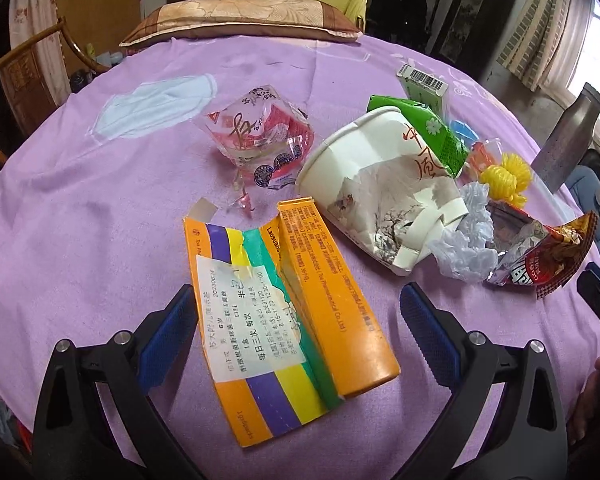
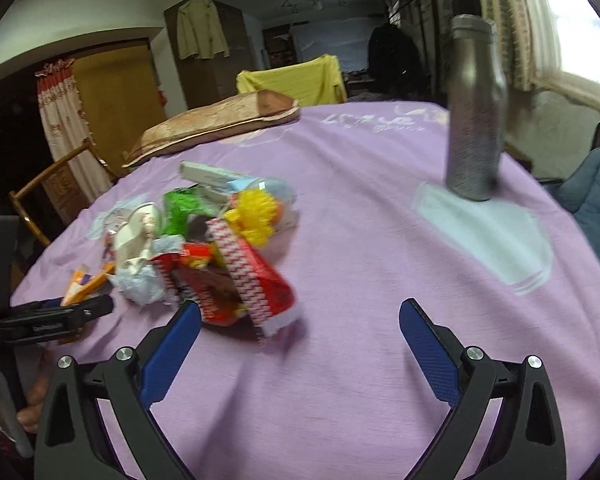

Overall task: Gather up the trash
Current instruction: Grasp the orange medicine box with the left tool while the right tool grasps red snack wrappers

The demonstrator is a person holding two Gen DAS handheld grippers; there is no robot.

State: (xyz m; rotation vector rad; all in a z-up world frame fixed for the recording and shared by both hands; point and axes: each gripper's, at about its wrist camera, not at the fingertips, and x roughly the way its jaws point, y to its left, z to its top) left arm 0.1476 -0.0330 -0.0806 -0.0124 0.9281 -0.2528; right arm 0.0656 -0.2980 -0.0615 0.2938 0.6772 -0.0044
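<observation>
My left gripper [image 1: 296, 300] is open, its blue pads on either side of a flattened orange medicine box [image 1: 284, 312] lying on the purple cloth. Beyond it lie a crushed white paper cup [image 1: 380, 196], a clear red-printed wrapper [image 1: 260, 136], a green packet [image 1: 432, 128], crumpled tissue [image 1: 464, 240], a red snack bag [image 1: 540, 256] and yellow plastic [image 1: 504, 176]. My right gripper [image 2: 300, 320] is open and empty, just right of the red snack bag [image 2: 236, 280] at the near edge of the trash pile, which includes the cup [image 2: 136, 236].
A grey metal bottle [image 2: 476, 112] stands on the purple cloth [image 2: 360, 360] at the right. A brown pillow [image 1: 240, 20] lies at the far edge. A green barcoded box [image 1: 424, 84] lies behind the pile. A wooden chair [image 2: 60, 184] stands left of the table.
</observation>
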